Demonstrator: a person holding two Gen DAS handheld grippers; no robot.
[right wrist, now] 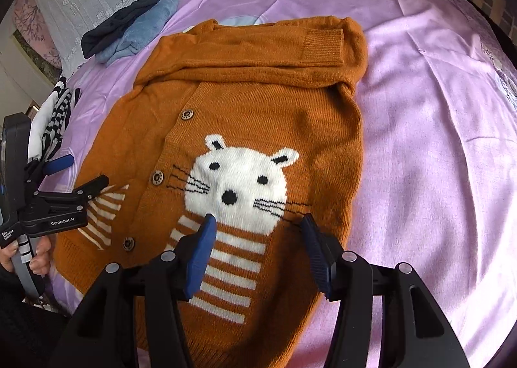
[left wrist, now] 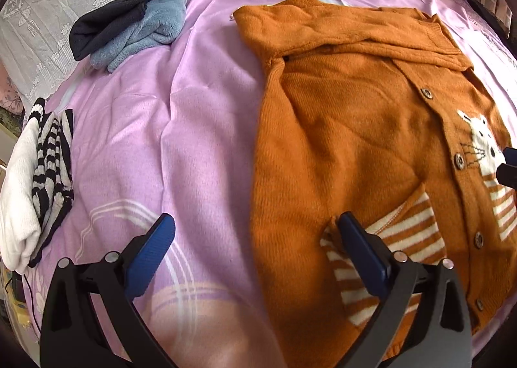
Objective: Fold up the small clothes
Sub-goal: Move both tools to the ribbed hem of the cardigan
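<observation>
Cardigan: my orange knit cardigan (right wrist: 258,102) lies flat on the bed, front up, sleeves folded across the far end; ribbed cuffs, round metal-look buttons, white cat face with orange-and-white striped body knitted in.
Bed cover: smooth, slightly shiny lilac sheet (right wrist: 420,141), softly creased.
Left tool: my left tool (left wrist: 255,229) hangs over the cardigan's left edge, ridged blue pads spread wide, nothing between them.
Right tool: my right tool (right wrist: 258,222) hangs over the striped panel, jaws apart, gripping nothing.
Far left: plush blue and dark fleece bundle (left wrist: 129,22).
Left edge: black-and-white striped knit pile (left wrist: 51,161).
</observation>
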